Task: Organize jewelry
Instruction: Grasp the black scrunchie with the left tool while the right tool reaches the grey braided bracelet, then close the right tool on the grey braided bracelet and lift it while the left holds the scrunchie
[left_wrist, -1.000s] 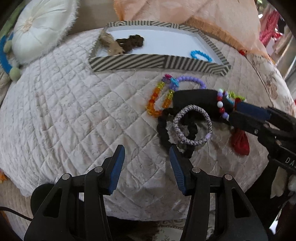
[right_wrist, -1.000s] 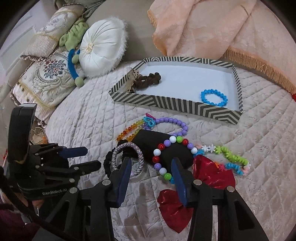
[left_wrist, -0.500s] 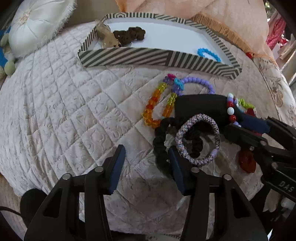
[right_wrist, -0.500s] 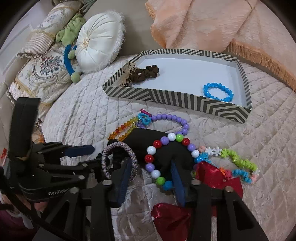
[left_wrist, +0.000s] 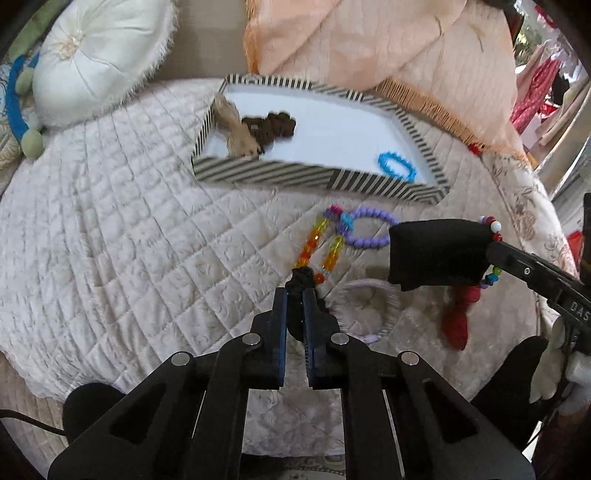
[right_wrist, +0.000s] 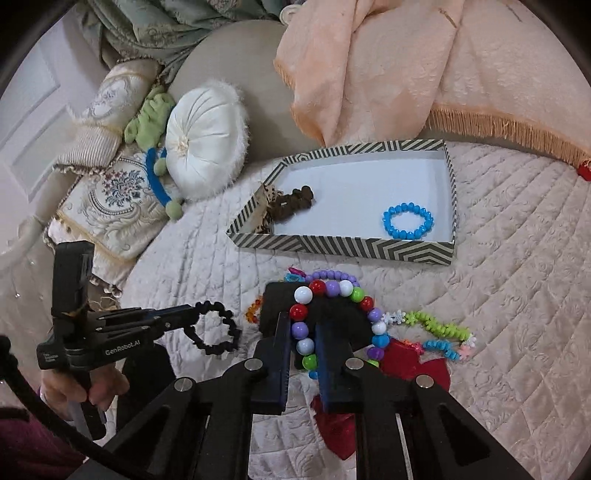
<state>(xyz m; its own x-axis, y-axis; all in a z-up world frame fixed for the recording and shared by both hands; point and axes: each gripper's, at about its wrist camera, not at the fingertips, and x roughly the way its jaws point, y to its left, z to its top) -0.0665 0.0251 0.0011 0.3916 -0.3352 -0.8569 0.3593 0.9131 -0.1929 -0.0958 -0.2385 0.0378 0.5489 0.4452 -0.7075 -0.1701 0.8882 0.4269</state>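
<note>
Black scrunchie (right_wrist: 216, 328) clamped in left tongs (left_wrist: 294, 295), beaded bracelet (right_wrist: 334, 321) in right tongs (right_wrist: 303, 332), above bed (right_wrist: 517, 295); best carried level, released low inside striped tray (right_wrist: 343, 249).

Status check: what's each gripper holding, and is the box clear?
Left gripper shut on black scrunchie. Right gripper shut on bead bracelet. Box unobstructed.

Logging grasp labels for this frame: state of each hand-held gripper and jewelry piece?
left hand-held gripper: shut on black scrunchie
black scrunchie: lifted, hanging from the left fingers
right hand-held gripper: shut on multicolor bead bracelet
multicolor bead bracelet: pinched, draped over black pad
blue bracelet: lying in striped tray
striped tray: open, on quilt
</note>
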